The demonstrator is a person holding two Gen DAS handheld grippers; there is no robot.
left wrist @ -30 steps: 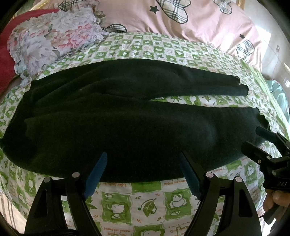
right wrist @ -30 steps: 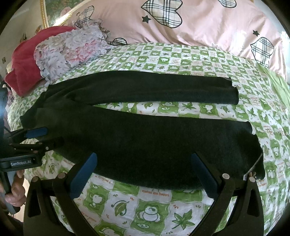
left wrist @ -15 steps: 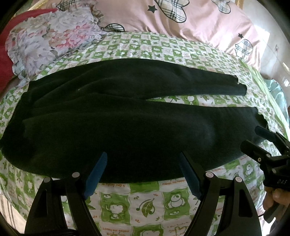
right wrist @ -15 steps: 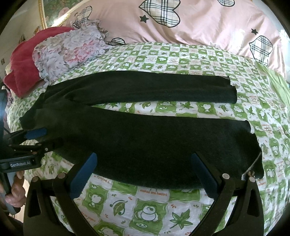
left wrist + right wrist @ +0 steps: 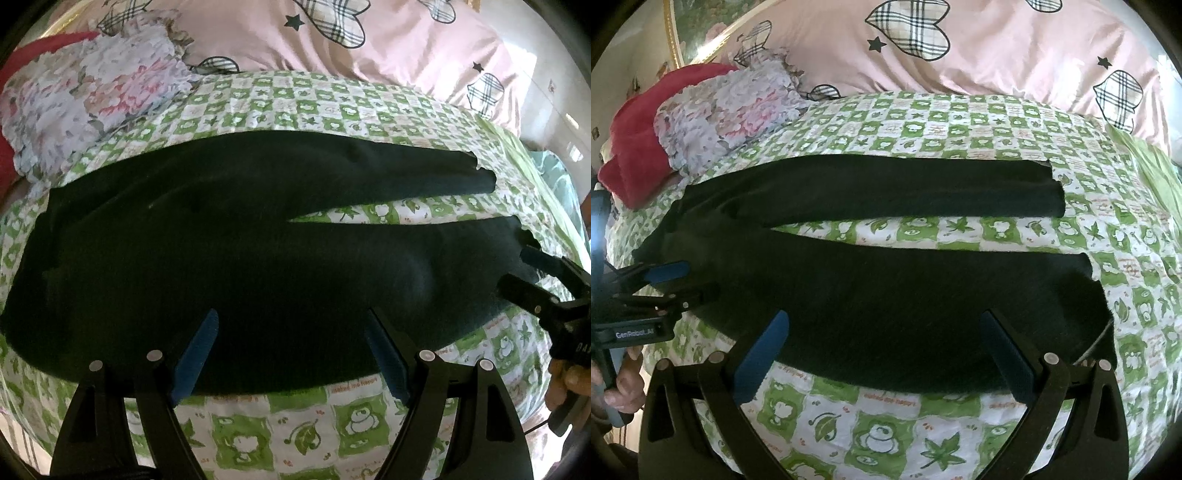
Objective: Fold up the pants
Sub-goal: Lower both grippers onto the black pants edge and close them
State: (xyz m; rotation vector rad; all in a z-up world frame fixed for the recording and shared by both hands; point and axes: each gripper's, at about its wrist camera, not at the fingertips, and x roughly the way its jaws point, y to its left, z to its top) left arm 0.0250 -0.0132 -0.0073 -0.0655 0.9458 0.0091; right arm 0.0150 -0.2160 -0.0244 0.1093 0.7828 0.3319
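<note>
The black pants (image 5: pixel 229 258) lie flat across the green checked bedsheet (image 5: pixel 295 424), waist left, legs splayed right, so I can lift the near leg over the far one. My left gripper (image 5: pixel 291 332) and right gripper (image 5: pixel 886 332) hover at the near edge, fingers spread wide, holding nothing. Floral pillow (image 5: pixel 731 110) and pink quilt (image 5: pixel 997 48) sit far behind.

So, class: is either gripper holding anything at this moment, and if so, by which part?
Nothing is held. The left gripper and right gripper are both open, poised at the near edge of the black pants.
</note>
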